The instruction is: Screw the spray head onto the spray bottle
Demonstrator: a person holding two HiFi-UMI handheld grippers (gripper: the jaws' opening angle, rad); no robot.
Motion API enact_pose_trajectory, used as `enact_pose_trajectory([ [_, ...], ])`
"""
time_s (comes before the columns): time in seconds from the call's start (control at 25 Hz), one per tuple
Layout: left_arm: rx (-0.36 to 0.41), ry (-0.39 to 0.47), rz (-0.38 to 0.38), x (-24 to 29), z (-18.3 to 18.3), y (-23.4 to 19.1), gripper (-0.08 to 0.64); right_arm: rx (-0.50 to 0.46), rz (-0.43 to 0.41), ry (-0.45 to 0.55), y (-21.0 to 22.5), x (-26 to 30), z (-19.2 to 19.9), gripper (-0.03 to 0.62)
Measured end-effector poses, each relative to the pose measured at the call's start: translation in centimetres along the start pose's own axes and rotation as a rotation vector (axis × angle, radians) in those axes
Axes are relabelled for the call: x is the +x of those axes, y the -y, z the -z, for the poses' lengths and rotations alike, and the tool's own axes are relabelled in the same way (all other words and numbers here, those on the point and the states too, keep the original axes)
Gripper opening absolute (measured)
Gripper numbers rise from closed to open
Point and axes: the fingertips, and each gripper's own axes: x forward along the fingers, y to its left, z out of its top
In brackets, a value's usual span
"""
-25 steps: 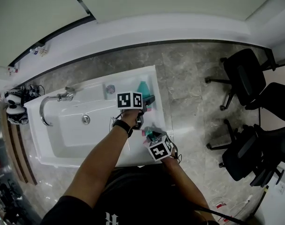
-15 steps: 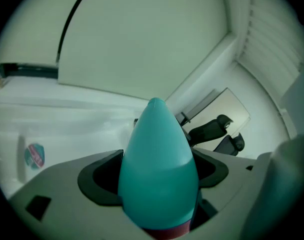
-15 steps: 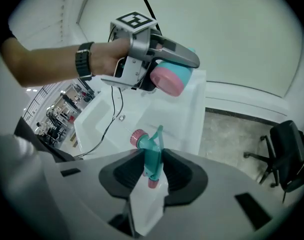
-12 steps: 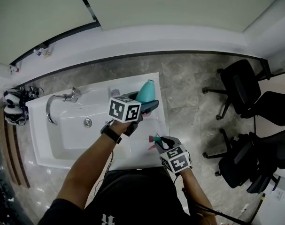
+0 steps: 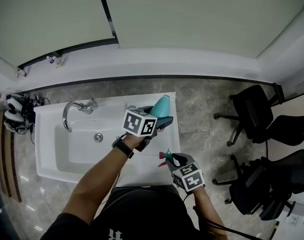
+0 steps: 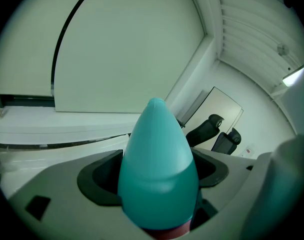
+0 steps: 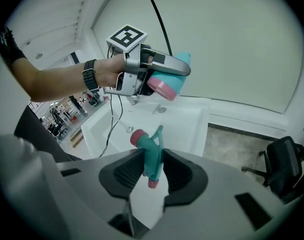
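A teal, cone-shaped spray bottle [image 5: 162, 105] with a pink end [image 7: 163, 89] is clamped in my left gripper [image 5: 158, 116], held in the air over the right end of the white sink [image 5: 56, 149]. In the left gripper view the bottle [image 6: 157, 164] fills the space between the jaws, its pointed end away from the camera. My right gripper [image 5: 170, 158] is shut on the teal spray head [image 7: 152, 151], whose pink nozzle [image 7: 137, 137] points left. The spray head [image 5: 165, 156] hangs below and to the right of the bottle, apart from it.
A chrome faucet [image 5: 77, 108] and a drain [image 5: 98, 137] mark the basin's left part. A cable [image 7: 111, 126] hangs from the left gripper. Black office chairs [image 5: 252, 116] stand on the stone floor to the right. A wall ledge [image 5: 141, 59] runs behind the sink.
The left gripper has lifted the bottle off the sink's back right corner. The right gripper has moved right and away with the spray head. The head camera now looks higher.
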Motion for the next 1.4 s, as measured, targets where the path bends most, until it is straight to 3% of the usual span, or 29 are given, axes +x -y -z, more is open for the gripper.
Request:
enact_pose_trajectory([
  [0.32, 0.111, 0.09, 0.01, -4.9, -2.1, 2.1, 0.403, -0.073, 0.016, 0.064, -3.1, -3.3, -2.4, 0.12],
  [0.56, 0.259, 0.287, 0.06, -11.7, -5.7, 5.4, 0.403, -0.18, 0.027, 0.138, -5.7, -7.9, -6.0, 0.12],
  [0.84, 0.422, 0.488, 0.082, -19.9, -9.2, 9.1, 0.403, -0.37, 0.05, 0.195, -9.5, -13.2, -10.4, 0.12],
  [1.16, 0.61, 0.667, 0.123, -28.0, -8.8, 12.1, 0.403, -0.513, 0.018, 0.394, -12.5, -21.2, -15.9, 0.12],
  [1.28, 0.63, 0.711, 0.131, -29.7, -8.0, 12.4, 0.403, -0.524, 0.027, 0.494, -13.5, -24.0, -18.6, 0.12],
  [1.4, 0.639, 0.73, 0.134, -30.5, -6.9, 12.4, 0.403, -0.521, 0.047, 0.531, -13.6, -26.4, -20.3, 0.12],
])
